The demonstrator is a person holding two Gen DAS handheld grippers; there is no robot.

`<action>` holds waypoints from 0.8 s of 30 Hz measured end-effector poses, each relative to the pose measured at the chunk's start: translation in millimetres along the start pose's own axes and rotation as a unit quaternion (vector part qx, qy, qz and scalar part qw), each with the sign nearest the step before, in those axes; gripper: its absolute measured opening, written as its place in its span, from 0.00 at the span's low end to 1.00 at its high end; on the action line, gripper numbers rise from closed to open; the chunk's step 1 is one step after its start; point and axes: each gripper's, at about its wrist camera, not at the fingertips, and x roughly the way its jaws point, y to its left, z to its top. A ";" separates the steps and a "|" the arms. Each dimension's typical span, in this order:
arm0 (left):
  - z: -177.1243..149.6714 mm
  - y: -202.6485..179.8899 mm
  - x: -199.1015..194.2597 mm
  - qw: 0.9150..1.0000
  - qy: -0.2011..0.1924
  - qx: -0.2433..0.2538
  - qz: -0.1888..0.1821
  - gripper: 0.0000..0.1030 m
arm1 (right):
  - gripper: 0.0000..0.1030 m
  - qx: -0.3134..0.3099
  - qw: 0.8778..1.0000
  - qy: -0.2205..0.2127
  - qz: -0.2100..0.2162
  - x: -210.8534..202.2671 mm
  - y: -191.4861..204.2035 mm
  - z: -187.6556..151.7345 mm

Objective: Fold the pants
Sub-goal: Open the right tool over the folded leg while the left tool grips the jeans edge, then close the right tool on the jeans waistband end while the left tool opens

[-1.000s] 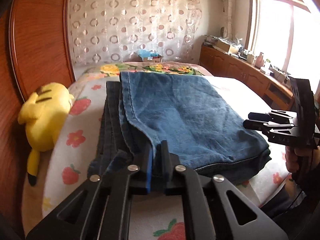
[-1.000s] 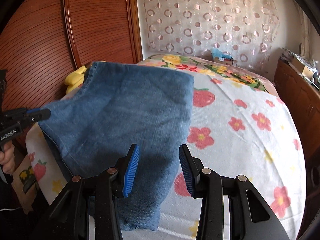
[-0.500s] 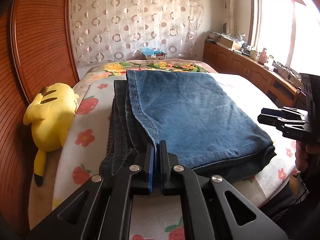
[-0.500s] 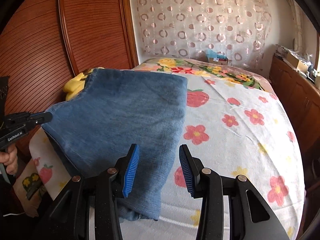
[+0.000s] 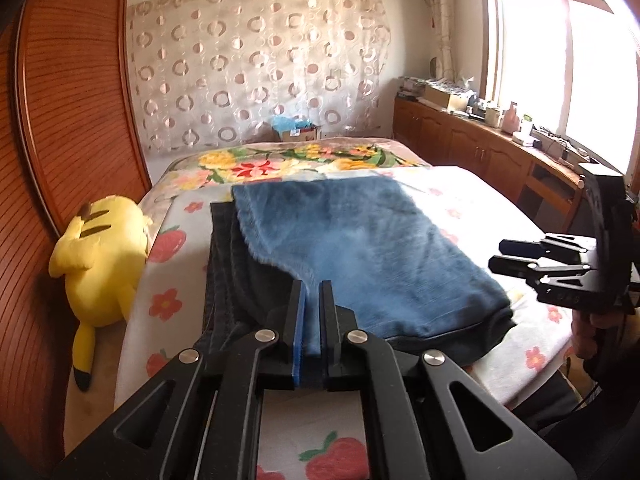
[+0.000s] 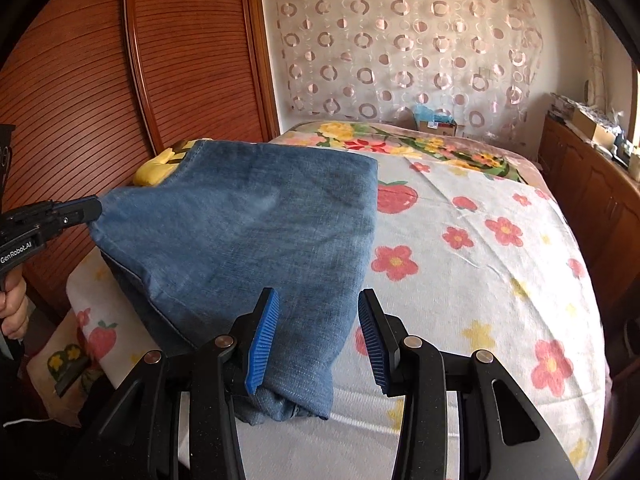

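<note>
Folded blue jeans lying on flower-print bedsheet, one corner raised. Left gripper clamped on that raised denim corner. Right gripper partly open, jaws apart above near edge of jeans, gripping nothing. Yellow plush toy beside wooden headboard.

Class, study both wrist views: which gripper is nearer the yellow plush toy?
Left. The left gripper, shut on the jeans, is on the yellow plush toy's side; the right gripper stands open across the jeans.
</note>
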 end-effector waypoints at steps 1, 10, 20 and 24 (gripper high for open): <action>0.9 -1.5 -1.0 1.000 -0.001 0.001 -0.002 0.06 | 0.42 0.001 1.000 0.000 0.000 -0.6 0.5 0.9; 7.7 -8.5 3.2 1.000 0.005 0.002 -0.014 0.39 | 0.42 0.005 1.000 -0.001 -0.001 0.3 1.1 -0.3; -10.1 -29.8 50.2 0.998 0.062 0.002 -0.030 0.76 | 0.43 0.019 1.000 0.006 0.003 6.5 -3.5 -5.3; -19.1 -30.9 60.7 0.997 0.080 0.004 -0.023 0.76 | 0.44 0.024 1.000 0.013 0.006 14.8 -3.5 -5.9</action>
